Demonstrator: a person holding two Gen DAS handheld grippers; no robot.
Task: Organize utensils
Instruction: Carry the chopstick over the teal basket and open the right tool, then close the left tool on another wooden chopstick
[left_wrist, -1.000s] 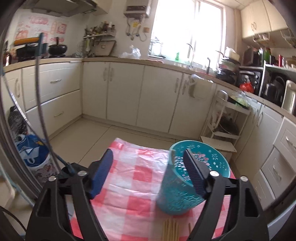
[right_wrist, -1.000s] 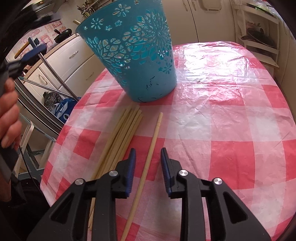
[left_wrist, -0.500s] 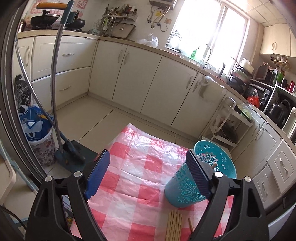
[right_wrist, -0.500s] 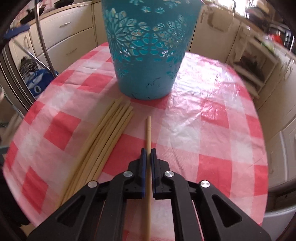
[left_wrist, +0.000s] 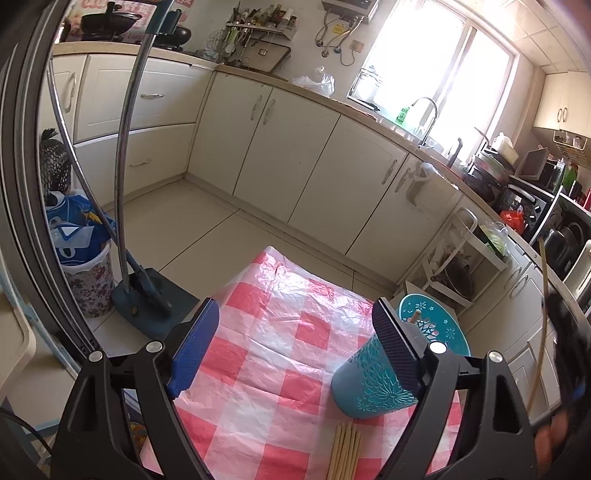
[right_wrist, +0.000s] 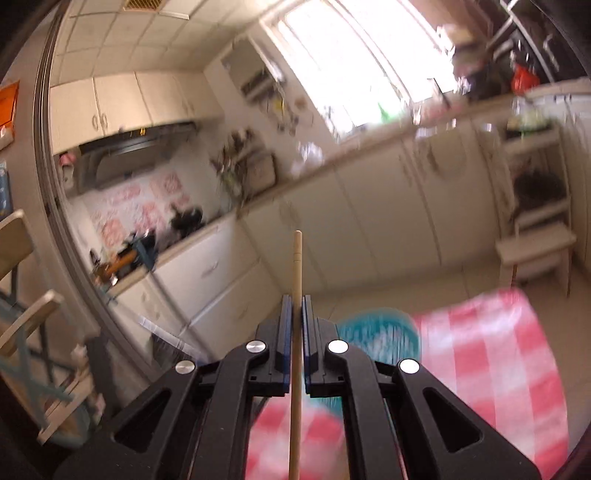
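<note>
Chopsticks (left_wrist: 345, 452) are seen bundled at the bottom edge of the left wrist view, laid on the red-and-white checked tablecloth (left_wrist: 266, 354), just in front of the teal cut-out holder (left_wrist: 373, 387). One stick tip (left_wrist: 416, 315) is seen poking above the holder rim. Left gripper (left_wrist: 295, 343) is held with jaws wide apart, nothing between the pads; the right pad is overlapped with the holder in the picture, contact cannot be told. At the far right edge a single chopstick (left_wrist: 543, 314) is seen raised above the table, pinched low down by the blurred right gripper (left_wrist: 570, 380). Dustpan and broom (left_wrist: 147, 299) are stood on the floor left of the table.

Right wrist view is blurred by motion. Right gripper (right_wrist: 296, 314) is clamped together on the single chopstick (right_wrist: 296, 258), which is run straight between the pads and is stuck out past the fingertips. Holder (right_wrist: 380, 328) and tablecloth (right_wrist: 491, 350) are seen below, smeared; kitchen cabinets (right_wrist: 369, 229) are seen behind
</note>
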